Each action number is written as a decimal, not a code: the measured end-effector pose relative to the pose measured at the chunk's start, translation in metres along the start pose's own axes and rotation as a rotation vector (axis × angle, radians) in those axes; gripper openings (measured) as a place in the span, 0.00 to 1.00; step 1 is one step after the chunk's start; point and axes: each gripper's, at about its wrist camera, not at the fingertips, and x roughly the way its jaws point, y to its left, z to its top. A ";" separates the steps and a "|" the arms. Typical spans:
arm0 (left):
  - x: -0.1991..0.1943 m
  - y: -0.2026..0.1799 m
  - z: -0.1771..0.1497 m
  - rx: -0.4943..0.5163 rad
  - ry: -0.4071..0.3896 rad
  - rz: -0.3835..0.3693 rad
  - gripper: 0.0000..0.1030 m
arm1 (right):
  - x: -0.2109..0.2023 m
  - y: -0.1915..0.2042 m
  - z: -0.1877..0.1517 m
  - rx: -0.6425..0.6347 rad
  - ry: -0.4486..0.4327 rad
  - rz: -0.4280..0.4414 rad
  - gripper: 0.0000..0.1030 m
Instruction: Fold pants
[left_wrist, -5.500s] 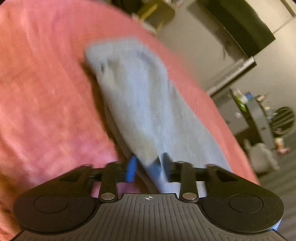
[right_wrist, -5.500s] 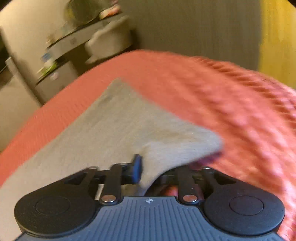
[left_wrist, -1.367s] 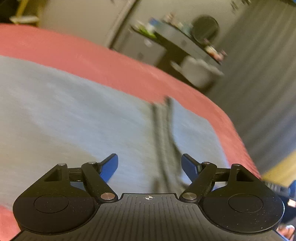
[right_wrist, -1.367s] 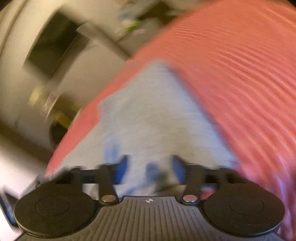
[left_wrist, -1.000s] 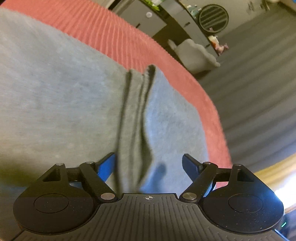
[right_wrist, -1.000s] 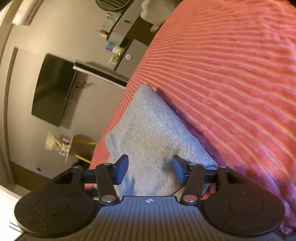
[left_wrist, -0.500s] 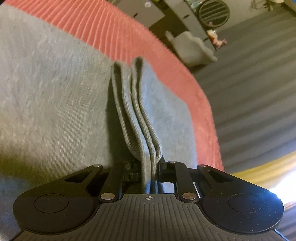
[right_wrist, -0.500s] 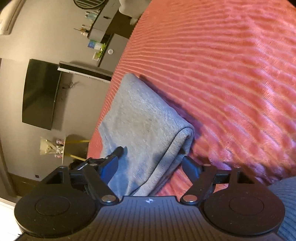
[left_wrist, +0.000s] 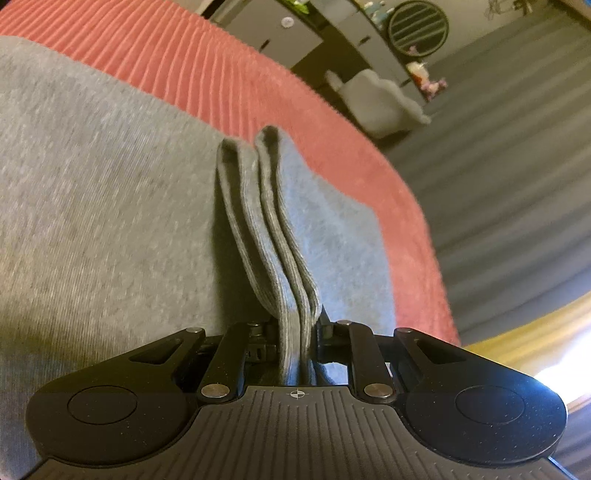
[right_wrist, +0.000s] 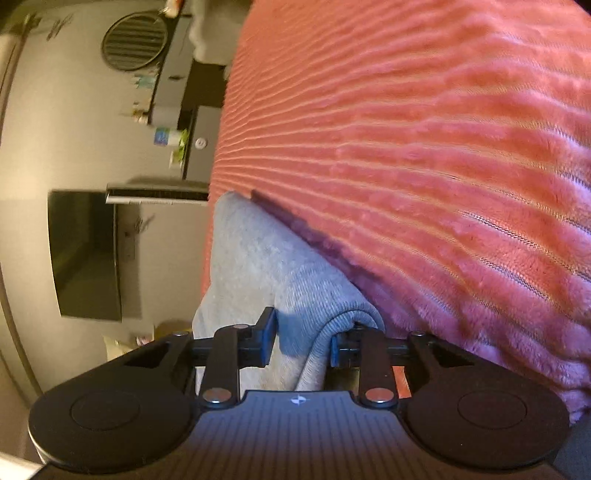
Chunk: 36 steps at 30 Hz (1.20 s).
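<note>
Grey pants (left_wrist: 110, 206) lie folded on a red ribbed bedspread (left_wrist: 258, 88). My left gripper (left_wrist: 295, 338) is shut on the stacked layered edges of the pants, which stand up between its jaws. In the right wrist view the pants (right_wrist: 255, 258) show a rounded folded edge. My right gripper (right_wrist: 301, 341) has closed its jaws on that thick fold, with the blue pads pressed against the cloth on both sides.
The red bedspread (right_wrist: 424, 166) fills the right of the right wrist view. Beyond the bed stand a dark cabinet with small items (left_wrist: 332, 33), a round fan (left_wrist: 419, 27), a black screen on the wall (right_wrist: 85, 254) and grey curtains (left_wrist: 517, 129).
My left gripper closed on the pants' layered edges about half a second ago and still holds them. My right gripper's jaws went from wide open to closed on the folded edge.
</note>
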 end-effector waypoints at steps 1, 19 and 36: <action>0.003 -0.001 -0.001 0.011 0.006 0.029 0.21 | 0.002 -0.003 0.001 0.016 -0.001 -0.001 0.25; 0.009 0.004 -0.002 -0.034 -0.009 0.030 0.17 | 0.011 0.016 -0.007 -0.132 -0.017 -0.065 0.20; -0.072 0.012 0.013 0.128 -0.125 0.009 0.16 | 0.011 0.073 -0.053 -0.440 0.016 -0.137 0.17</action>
